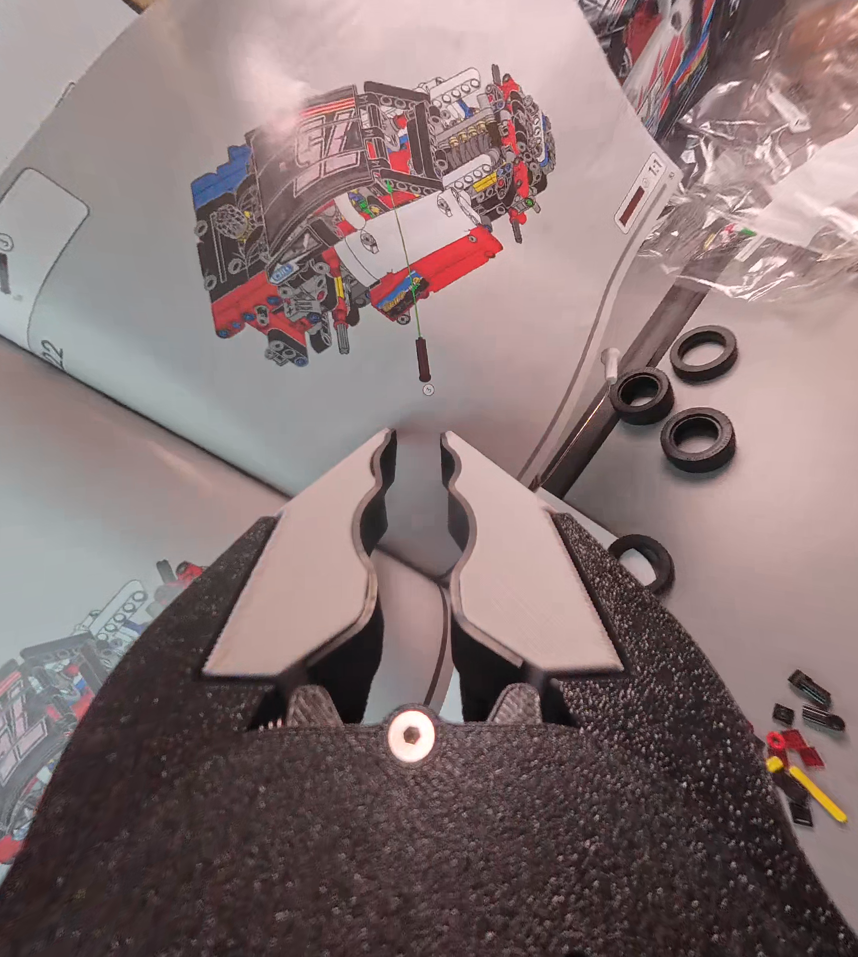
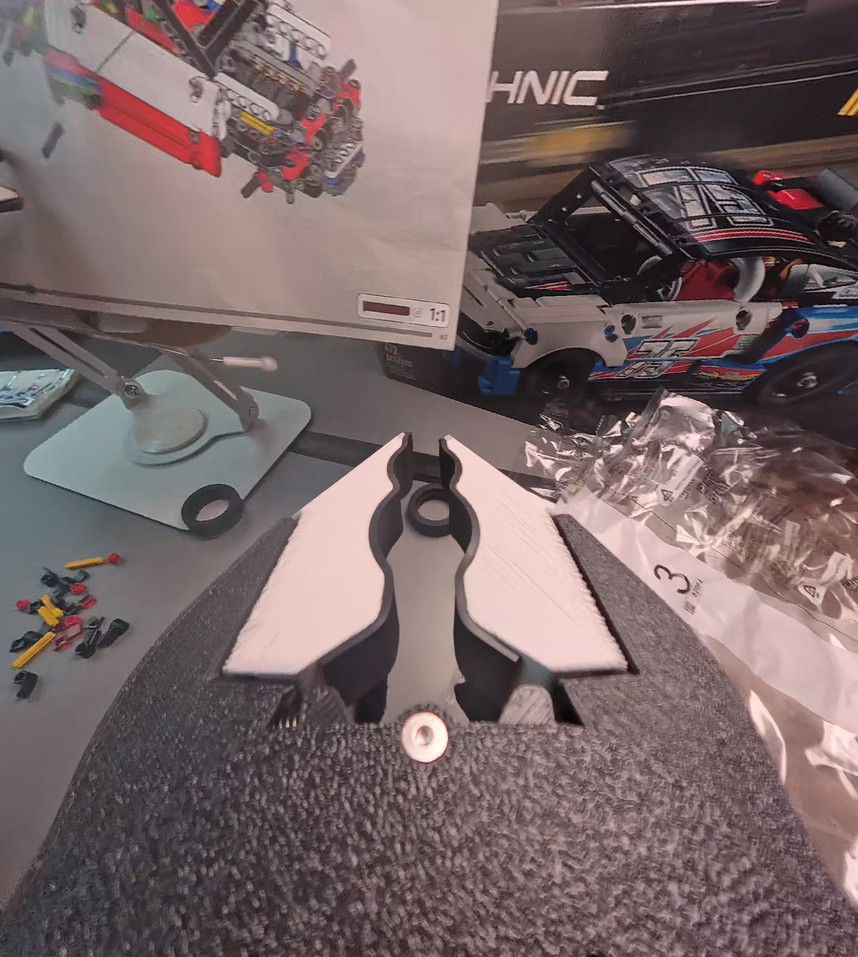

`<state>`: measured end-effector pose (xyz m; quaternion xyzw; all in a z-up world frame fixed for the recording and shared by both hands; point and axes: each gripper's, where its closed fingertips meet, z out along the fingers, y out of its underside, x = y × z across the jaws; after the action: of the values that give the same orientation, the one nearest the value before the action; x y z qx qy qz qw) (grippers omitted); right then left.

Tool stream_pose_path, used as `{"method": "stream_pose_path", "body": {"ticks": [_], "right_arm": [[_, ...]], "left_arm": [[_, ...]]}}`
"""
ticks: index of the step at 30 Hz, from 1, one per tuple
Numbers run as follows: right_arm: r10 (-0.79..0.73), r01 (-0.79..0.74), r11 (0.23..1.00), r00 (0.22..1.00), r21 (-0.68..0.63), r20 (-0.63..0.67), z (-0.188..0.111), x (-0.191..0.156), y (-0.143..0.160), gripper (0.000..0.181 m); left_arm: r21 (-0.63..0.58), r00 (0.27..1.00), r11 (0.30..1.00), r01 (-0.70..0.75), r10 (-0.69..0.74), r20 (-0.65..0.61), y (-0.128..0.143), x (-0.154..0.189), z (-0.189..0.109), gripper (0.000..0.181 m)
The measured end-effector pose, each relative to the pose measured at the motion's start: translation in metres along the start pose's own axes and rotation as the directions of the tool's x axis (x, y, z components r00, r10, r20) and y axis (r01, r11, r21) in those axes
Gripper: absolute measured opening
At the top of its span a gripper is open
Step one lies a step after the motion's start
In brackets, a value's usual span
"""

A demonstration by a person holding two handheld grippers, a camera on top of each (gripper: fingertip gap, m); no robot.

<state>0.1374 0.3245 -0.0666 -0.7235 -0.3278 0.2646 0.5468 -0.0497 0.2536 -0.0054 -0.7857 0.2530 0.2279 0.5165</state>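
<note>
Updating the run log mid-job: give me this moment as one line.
left tool: open, empty, over instruction booklet | right tool: open, empty, above black tyre | parts bags on right

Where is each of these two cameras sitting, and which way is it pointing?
Left wrist view: rides the left gripper, aimed down its slightly parted, empty jaws at an open instruction booklet.
Right wrist view: rides the right gripper, looking low across the grey table over a small black tyre towards the toy car box.
Shared: booklet, tyres, small loose parts, plastic bags.
</note>
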Motion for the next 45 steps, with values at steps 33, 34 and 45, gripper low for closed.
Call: {"method": "stream_pose_path", "body": {"ticks": [33, 34, 45], "right_arm": [[-0.957, 0.984, -0.164, -0.177, -0.076, -0.231, 0.081, -0.146, -0.073, 0.011], [-0.958, 0.986, -0.149, -0.164, -0.076, -0.237, 0.082, -0.146, -0.073, 0.012], [-0.87, 0.886, 0.452, 0.464, 0.102, -0.169, 0.058, -0.137, -0.081, 0.022]], "left_arm": [[0.057, 0.993, 0.994, -0.091, 0.087, 0.079, 0.005, -0.008, 0.009, 0.001], [0.058, 0.994, 0.995, -0.086, 0.082, 0.07, 0.005, -0.006, 0.009, 0.004], [0.164, 0.997, 0.983, 0.078, -0.077, -0.017, -0.002, -0.01, -0.003, 0.011]]}}
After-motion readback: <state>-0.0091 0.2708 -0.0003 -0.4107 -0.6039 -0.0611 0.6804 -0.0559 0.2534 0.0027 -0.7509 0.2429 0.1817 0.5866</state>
